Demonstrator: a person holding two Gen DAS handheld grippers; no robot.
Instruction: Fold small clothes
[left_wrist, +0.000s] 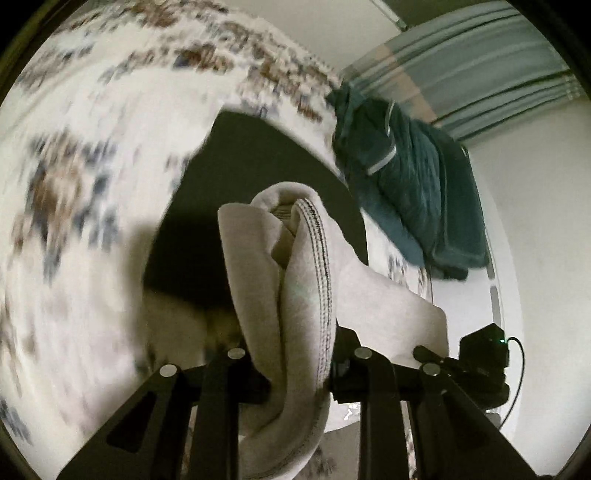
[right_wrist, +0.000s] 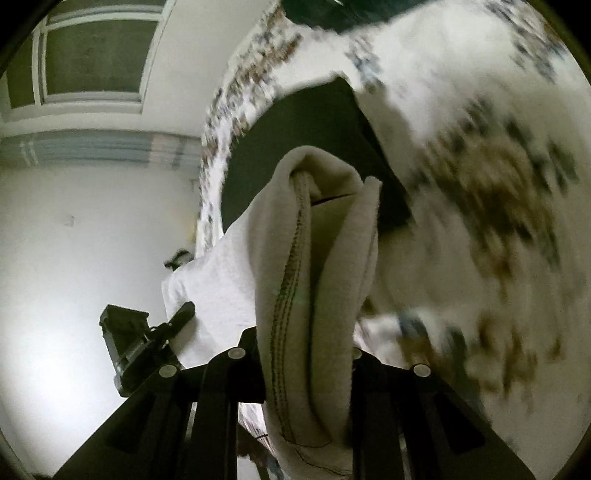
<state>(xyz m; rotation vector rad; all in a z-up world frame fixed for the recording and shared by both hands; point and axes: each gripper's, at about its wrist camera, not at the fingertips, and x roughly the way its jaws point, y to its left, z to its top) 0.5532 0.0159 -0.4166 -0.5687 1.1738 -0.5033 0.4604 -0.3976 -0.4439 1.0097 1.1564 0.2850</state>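
Note:
A small light-grey garment (left_wrist: 291, 280) with a dark stitched hem is bunched between the jaws of my left gripper (left_wrist: 299, 369), which is shut on it. In the right wrist view the same grey garment (right_wrist: 317, 280) is pinched in my right gripper (right_wrist: 306, 373), also shut on it. The cloth stretches between the two grippers and hangs above a dark flat mat (left_wrist: 258, 158) on the bed. The right gripper (left_wrist: 480, 354) shows at the right edge of the left view; the left gripper (right_wrist: 147, 339) shows at the left of the right view.
A white bedspread (left_wrist: 92, 184) with brown and blue flower print lies under everything, blurred by motion. A dark teal garment (left_wrist: 406, 184) lies at the bed's far side. A white wall (right_wrist: 74, 240), a window (right_wrist: 92, 55) and striped curtain (left_wrist: 480, 55) stand beyond.

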